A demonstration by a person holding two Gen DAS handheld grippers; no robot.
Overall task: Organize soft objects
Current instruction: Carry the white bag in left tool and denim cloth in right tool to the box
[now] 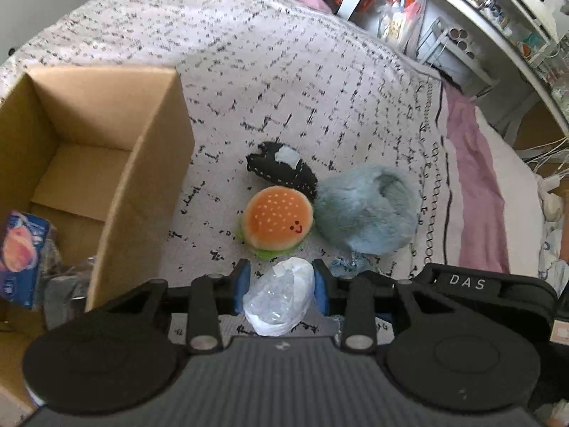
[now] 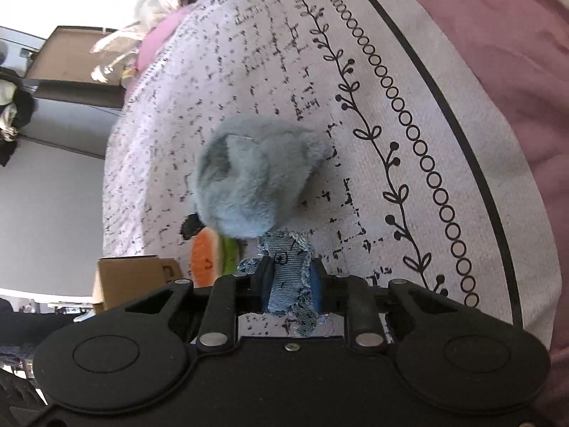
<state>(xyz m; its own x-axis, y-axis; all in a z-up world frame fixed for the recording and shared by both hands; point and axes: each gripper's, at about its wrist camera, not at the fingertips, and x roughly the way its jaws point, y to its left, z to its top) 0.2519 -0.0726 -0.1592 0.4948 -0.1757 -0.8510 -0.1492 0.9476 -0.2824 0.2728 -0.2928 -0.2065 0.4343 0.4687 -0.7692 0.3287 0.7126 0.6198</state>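
Left wrist: plastic-wrapped bundle (image 1: 279, 293) between left gripper (image 1: 281, 284) fingers.

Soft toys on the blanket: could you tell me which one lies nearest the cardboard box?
The burger plush; the black plush and blue furry one sit farther right.

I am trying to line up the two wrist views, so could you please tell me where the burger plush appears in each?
Left wrist: the burger plush sits at centre, just ahead of the left gripper, seen from above.
Right wrist: the burger plush shows only as an edge at lower left, beside the right gripper.
Shared landmark: the blue furry plush right next to it in both.
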